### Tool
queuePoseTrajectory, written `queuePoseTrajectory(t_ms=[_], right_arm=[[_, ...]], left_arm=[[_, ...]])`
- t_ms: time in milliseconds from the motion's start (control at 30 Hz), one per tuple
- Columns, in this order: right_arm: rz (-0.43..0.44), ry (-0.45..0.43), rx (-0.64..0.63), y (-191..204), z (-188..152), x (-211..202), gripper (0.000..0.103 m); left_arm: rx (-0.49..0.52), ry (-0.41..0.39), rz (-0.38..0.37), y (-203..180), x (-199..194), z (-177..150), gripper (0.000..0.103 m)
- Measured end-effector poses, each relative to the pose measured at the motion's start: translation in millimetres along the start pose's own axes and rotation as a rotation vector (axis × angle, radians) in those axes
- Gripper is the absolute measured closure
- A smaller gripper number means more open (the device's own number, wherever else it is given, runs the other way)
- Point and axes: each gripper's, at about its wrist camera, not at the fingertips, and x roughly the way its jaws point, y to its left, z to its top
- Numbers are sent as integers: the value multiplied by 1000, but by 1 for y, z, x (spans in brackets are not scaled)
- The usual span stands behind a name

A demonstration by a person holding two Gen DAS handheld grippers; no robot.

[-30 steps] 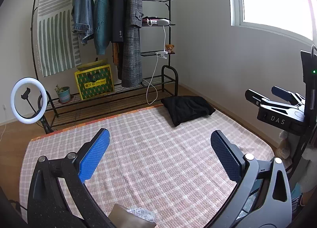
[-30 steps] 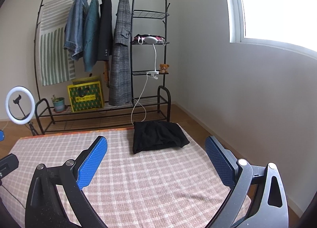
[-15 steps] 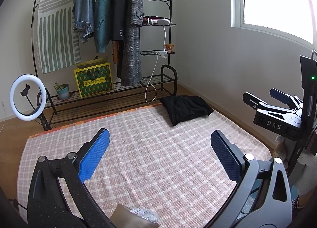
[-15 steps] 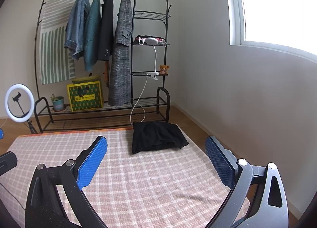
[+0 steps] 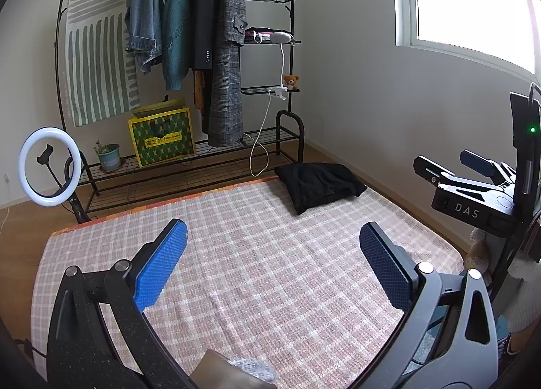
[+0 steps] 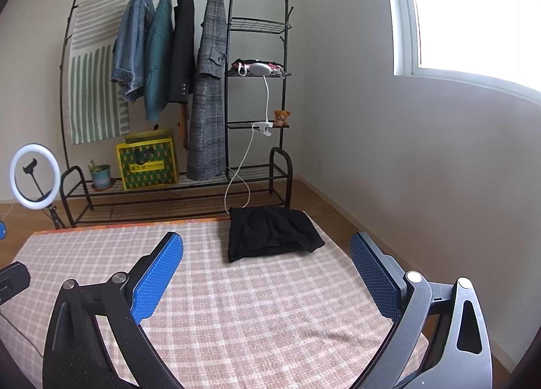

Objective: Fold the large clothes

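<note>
Beneath both grippers spreads a pink checked rug [image 5: 263,274] over the wooden floor [image 5: 20,230]. Beyond its far edge, ahead of the grippers, a black clothes rack [image 6: 233,91] stands against the wall with jackets and a grey plaid coat [image 6: 208,94] hanging from it. A folded black garment [image 6: 270,231] lies at the rug's far edge, ahead of the right gripper [image 6: 267,277] and ahead and to the right of the left gripper [image 5: 272,262], well apart from both. Each gripper has its blue pads spread wide and holds nothing. Far off to their left stands a ring light [image 5: 50,166].
</note>
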Motion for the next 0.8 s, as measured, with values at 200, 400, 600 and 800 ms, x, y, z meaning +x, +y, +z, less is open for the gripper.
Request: queuePoseTrajectory(t_ms=[200,400,600,800], right_arm=[[4,1,-5,3,-1,2,4],[5,1,-2,4,-2,2,4],[6,1,-1,3,-2,2,4],[3,5,2,3,-4,2,4]], left_arm=[[0,1,-1,2,-1,0,0],[1,4,1,1,-3,4,0],[-1,3,3,1,-3,3,0],[-1,7,0,0,-3,4,0]])
